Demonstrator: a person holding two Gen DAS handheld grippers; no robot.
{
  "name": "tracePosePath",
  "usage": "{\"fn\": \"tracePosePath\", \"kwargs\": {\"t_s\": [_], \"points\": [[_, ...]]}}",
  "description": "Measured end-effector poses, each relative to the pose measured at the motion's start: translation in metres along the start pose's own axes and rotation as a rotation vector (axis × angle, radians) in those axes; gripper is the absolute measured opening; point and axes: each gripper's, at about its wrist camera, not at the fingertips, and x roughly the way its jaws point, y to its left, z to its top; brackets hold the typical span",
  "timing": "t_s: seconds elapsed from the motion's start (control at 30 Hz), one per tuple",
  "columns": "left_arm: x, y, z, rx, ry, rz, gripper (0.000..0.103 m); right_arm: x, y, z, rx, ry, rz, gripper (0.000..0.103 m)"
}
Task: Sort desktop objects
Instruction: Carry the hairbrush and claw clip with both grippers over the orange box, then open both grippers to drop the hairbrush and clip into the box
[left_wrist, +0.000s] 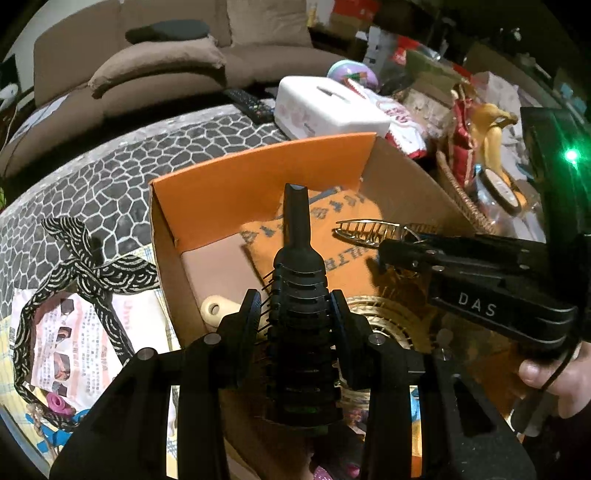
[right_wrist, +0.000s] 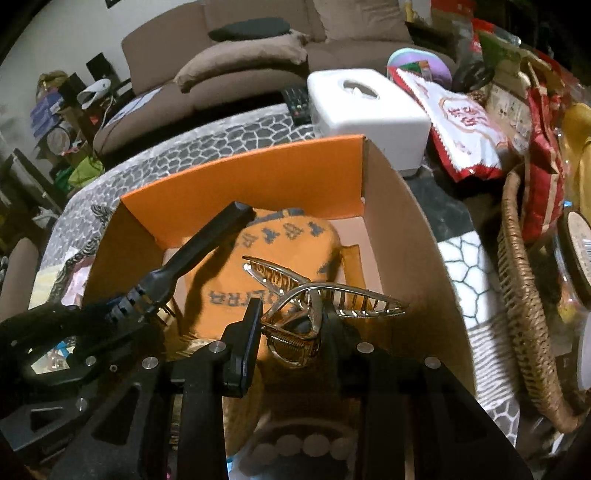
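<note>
Left wrist view, near to far. Item 1: left gripper (left_wrist: 295, 317), jaws partly closed, pads clamped on both sides of a black hairbrush (left_wrist: 297, 280). Brush long axis runs straight along the fingers toward 12 o'clock; bristle head sits between the pads, handle tip points away, over the open box. Item 2: cardboard box (left_wrist: 258, 166), orange inner flap at far side, brown walls L and R. Inside: orange cloth w/ dark lettering (left_wrist: 332, 251), cream-coloured piece (left_wrist: 216, 308) at approx 9 o'clock of the brush head. Item 3: right gripper (left_wrist: 397, 253) enters from 3 o'clock, a hand (left_wrist: 554, 373) on its grip at lower R.

Right wrist view: right gripper (right_wrist: 290, 328), jaws partly closed, pinching the spring end of a gold claw hair clip (right_wrist: 314, 295). Clip's toothed arms spread toward 11 and 2 o'clock; it is held above the box interior. Brush handle (right_wrist: 207, 243) slants toward 1 o'clock from the L.

Edges/room: box walls close on L and R of both tools; top open. Outside box: patterned headband (left_wrist: 92, 266) at 9 o'clock, wicker basket (right_wrist: 524, 314) just beside R wall at 3 o'clock, white tissue box (right_wrist: 369, 110) beyond far rim at 1 o'clock, sofa (right_wrist: 258, 48) furthest at 12.
</note>
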Motion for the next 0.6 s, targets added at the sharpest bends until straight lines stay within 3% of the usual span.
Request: {"fn": "tracePosePath", "kwargs": {"t_s": [0.37, 0.6], "points": [[0.010, -0.002, 0.002, 0.008, 0.026, 0.029, 0.036, 0.015, 0.001, 0.002, -0.008, 0.081, -0.003, 0.032], [0.001, 0.005, 0.002, -0.025, 0.014, 0.035, 0.039, 0.010, -0.002, 0.000, 0.001, 0.084, -0.017, 0.037]]}}
